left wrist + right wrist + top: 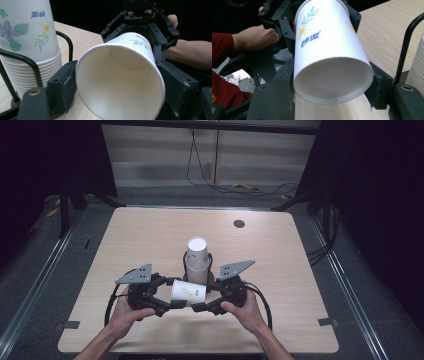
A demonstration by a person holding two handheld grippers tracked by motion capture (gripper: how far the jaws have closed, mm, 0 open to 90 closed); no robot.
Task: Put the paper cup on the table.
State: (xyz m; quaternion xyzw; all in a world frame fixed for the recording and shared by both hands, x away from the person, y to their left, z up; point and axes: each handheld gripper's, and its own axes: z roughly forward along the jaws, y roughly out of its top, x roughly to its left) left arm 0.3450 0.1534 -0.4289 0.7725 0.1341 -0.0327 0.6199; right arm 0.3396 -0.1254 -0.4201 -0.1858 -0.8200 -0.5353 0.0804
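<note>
Paper cup (188,293) lies level between both hand-held grippers: left hand-held gripper (170,304) pinching its rim end, right hand-held gripper (200,306) its base; stack (197,254) just behind

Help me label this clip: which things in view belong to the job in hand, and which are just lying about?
In the job: paper cup lying sideways between left gripper and right gripper; stack of cups; black wire holder.

Lying about: round table grommet; floor cables.

Bright overhead light, dark surroundings, glare on tabletop (200,227), soft focus
</note>
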